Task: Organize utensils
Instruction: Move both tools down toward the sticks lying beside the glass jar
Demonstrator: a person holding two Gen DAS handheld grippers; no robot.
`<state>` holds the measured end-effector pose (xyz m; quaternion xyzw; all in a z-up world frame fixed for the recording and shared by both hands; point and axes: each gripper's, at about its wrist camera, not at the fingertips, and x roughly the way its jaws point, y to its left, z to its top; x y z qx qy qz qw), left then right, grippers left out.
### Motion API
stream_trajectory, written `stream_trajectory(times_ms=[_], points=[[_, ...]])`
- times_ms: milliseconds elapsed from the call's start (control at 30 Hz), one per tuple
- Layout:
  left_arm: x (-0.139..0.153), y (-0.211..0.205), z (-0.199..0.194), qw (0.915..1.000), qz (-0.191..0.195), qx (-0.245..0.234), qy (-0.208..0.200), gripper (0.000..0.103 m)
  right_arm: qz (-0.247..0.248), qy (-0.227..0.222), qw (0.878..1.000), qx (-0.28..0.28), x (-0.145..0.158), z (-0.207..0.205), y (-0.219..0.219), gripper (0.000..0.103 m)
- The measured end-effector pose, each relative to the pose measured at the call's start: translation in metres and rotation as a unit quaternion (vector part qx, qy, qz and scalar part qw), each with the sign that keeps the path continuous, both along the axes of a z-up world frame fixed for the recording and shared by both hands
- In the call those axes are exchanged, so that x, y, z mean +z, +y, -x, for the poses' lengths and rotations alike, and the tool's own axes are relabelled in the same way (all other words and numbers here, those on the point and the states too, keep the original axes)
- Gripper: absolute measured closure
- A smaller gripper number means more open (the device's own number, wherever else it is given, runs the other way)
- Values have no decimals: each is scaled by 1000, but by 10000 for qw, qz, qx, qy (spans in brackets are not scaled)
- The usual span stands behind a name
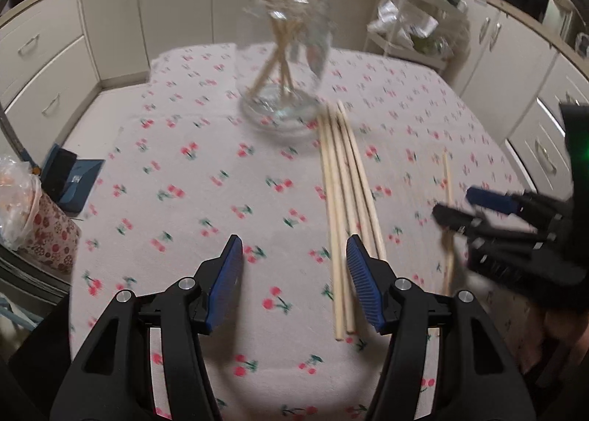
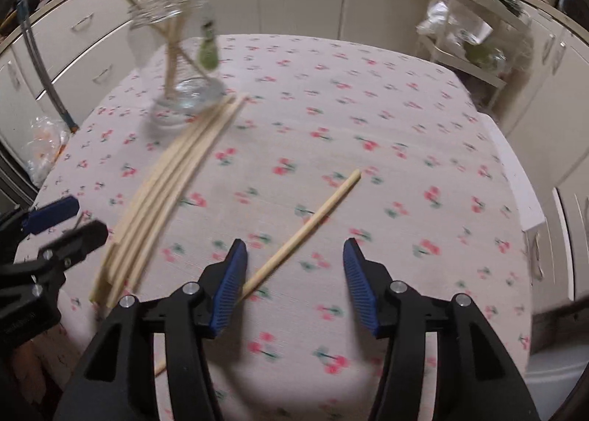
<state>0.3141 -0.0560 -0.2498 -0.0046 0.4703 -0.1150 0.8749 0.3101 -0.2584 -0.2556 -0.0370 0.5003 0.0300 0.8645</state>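
A: Left gripper (image 1: pixel 294 285) — jaws spread wide, nothing between the blue pads (image 1: pixel 224 285). It hangs low over the cherry-print tablecloth (image 1: pixel 176 207).

B: And the right gripper (image 2: pixel 294 285)?

A: Same, wide apart, gripping nothing. A single chopstick (image 2: pixel 305 226) lies on the cloth, running diagonally from under the left-hand pad (image 2: pixel 230 288) up toward the middle of the gap. Touching the pad or just passing beneath it, I cannot tell.

B: Does the left view show that stick?

A: Yes, the single chopstick (image 1: pixel 447 222) lies apart on the cloth, partly behind the right gripper (image 1: pixel 475 207), which comes in from the right edge, blurred.

B: Other sticks?

A: A bundle of loose chopsticks (image 1: pixel 344 207), about 4, lies side by side on the cloth. Their near ends run beside the left gripper's right-hand pad (image 1: pixel 362 285); far ends reach the base of the glass jar (image 1: pixel 291 64). From the right wrist view the same bundle (image 2: pixel 165 193) fans down to the left, next to the left gripper (image 2: pixel 66 222).

B: The jar?

A: Upright near the far side of the table, clear glass, several chopsticks (image 1: pixel 279 49) standing in it, leaning and crossed. Blurred in both views.

B: Surroundings?

A: Cream cabinets (image 1: pixel 55 64) round the table, a cluttered wire rack (image 1: pixel 412 23) at far right.
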Motion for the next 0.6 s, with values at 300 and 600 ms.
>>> stream_trajectory(times_ms=[300,600], points=[[0,-30,18,9935,793,-739,351,47,-368,-138,9992,80,1,14,-5,88],[7,-9,0,9955,812,-46,477,47,-216,-62,9997,30,6,25,-27,91]])
